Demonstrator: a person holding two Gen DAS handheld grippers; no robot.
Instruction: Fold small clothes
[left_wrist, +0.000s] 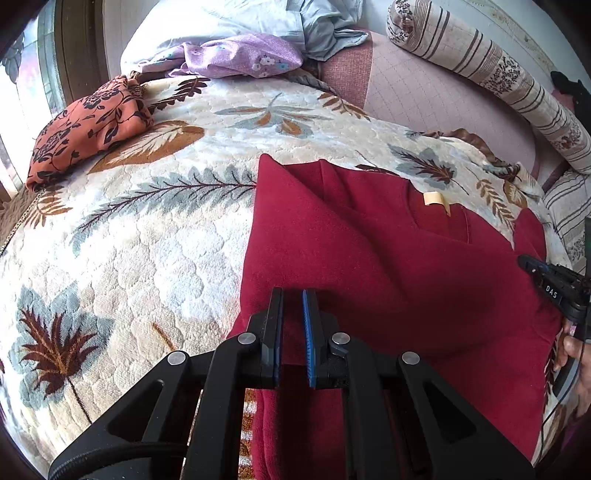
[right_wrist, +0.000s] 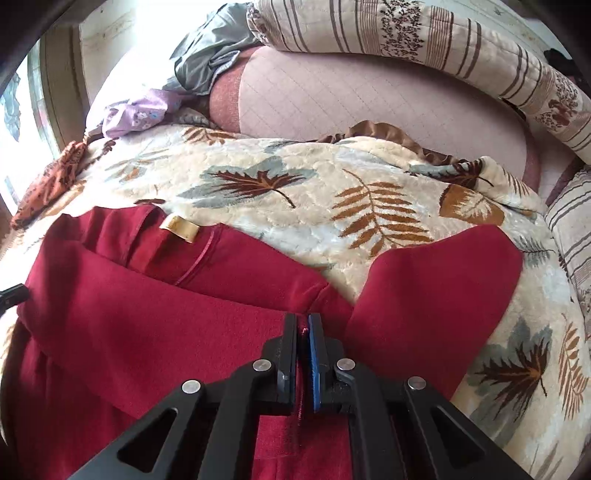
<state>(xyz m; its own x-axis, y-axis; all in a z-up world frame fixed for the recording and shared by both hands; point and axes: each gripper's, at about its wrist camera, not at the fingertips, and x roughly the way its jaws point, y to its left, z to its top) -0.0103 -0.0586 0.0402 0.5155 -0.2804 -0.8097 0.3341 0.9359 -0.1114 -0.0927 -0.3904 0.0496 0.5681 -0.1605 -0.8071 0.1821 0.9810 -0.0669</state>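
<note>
I found the left hand-held gripper (left_wrist: 292, 295) closed on the near-left edge of the red garment (left_wrist: 369, 266), which lay across the leaf-patterned bed blanket (left_wrist: 147, 240). The right hand-held gripper (right_wrist: 302, 318) was pinched on cloth beside the sleeve (right_wrist: 436, 295), which trailed off rightward, nearer that hand.

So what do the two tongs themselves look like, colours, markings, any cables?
Both tongs are matte black with angular linkage arms, triangular cut-outs and round silver pivot pins. On the left tongs and the right tongs, one finger carries a blue ribbed pad, the other a black face. Seen from the left camera, the right one bears a small white "DAS" label, with a thin dark cable trailing below it.
</note>
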